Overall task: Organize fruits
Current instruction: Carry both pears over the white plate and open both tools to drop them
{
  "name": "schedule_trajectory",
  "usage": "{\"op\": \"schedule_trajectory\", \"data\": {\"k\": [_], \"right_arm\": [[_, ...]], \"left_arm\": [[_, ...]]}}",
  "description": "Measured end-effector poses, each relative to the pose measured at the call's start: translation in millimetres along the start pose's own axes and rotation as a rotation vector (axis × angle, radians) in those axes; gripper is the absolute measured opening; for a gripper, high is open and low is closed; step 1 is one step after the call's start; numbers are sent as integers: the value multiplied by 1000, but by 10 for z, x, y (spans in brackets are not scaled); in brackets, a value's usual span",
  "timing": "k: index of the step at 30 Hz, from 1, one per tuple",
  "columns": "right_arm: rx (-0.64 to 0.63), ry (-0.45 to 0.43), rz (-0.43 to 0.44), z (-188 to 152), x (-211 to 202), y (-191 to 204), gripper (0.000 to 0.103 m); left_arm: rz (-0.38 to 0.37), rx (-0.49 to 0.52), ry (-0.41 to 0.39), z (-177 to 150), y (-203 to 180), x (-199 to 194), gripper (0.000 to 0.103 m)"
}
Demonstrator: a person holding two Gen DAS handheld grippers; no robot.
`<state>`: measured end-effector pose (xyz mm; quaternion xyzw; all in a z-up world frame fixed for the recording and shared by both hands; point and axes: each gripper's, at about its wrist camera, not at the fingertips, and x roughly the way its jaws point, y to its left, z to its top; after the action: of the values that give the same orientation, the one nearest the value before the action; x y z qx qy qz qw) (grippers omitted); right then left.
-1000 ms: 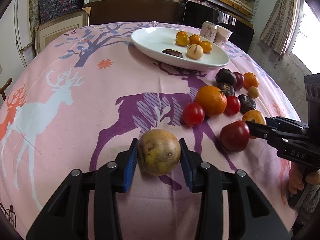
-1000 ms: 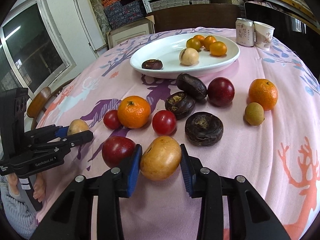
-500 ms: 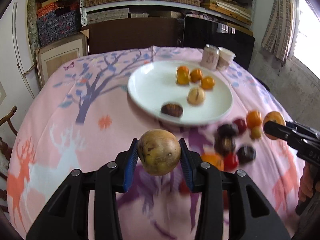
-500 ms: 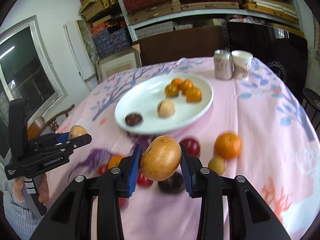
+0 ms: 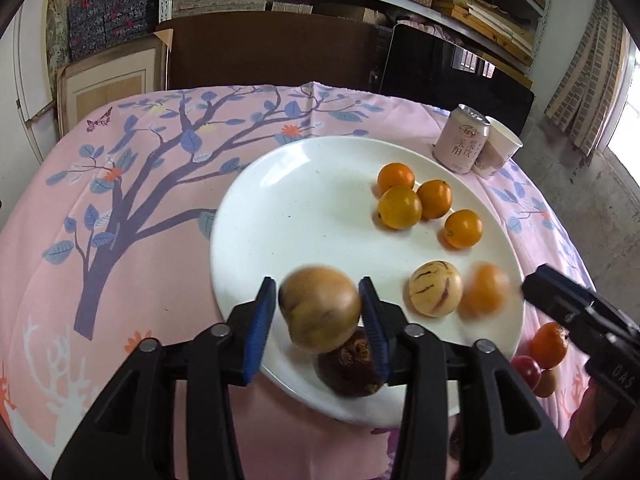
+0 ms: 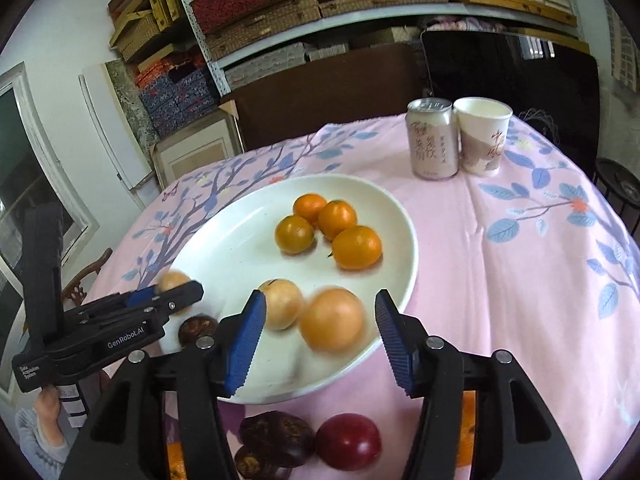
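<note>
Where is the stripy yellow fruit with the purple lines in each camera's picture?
Left wrist view: the stripy fruit lies on the white plate, lower right, beside a blurred orange fruit.
Right wrist view: the same fruit sits low on the plate, partly behind the right gripper's left finger; its stripes barely show.
Shared landmark: the pink drink can beside the paper cup.

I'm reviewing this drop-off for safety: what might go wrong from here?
The orange-tan fruit, blurred in front of the open right gripper, sits near the front rim of the plate and may roll off or knock the pale striped fruit. The left gripper has a blurred tan fruit between its fingers, right above a dark fruit at the plate edge; dropped there, it may bounce onto the tablecloth.
</note>
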<state>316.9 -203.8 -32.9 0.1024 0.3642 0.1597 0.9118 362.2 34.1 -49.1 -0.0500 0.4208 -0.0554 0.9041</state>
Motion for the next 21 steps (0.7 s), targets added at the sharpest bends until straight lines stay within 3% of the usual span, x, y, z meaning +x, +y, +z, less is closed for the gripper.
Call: {"op": "schedule_trajectory", "data": {"k": [2,7,9,10,13,16,21], "right_arm": [[18,-11,11,8,-43,-22,59],[18,-47,-3,-60,-224,-51,64],[13,-69,-14,-90,-319,-63,65],[13,-79,-19,-107,-373,-75,67],[38,-108,-26,-232,-568,-168,73],[72,-112,-40,-373,-719,-281,77],[130,-149,-37,-506,-936,-437,84]], "left_arm": [[0,-18,-7,-15,43,-5,57],[-11,-21,-30,-102,76,-196,59],[14,-22,-48,-169,85,-323,70],[18,-24,-63,-211,93,-399,71],[12,-29,-73,-384,115,-595,73],[39,-12,-84,-641,103,-779,81],[40,17,-99,-1005,-3,-1025,82]]}}
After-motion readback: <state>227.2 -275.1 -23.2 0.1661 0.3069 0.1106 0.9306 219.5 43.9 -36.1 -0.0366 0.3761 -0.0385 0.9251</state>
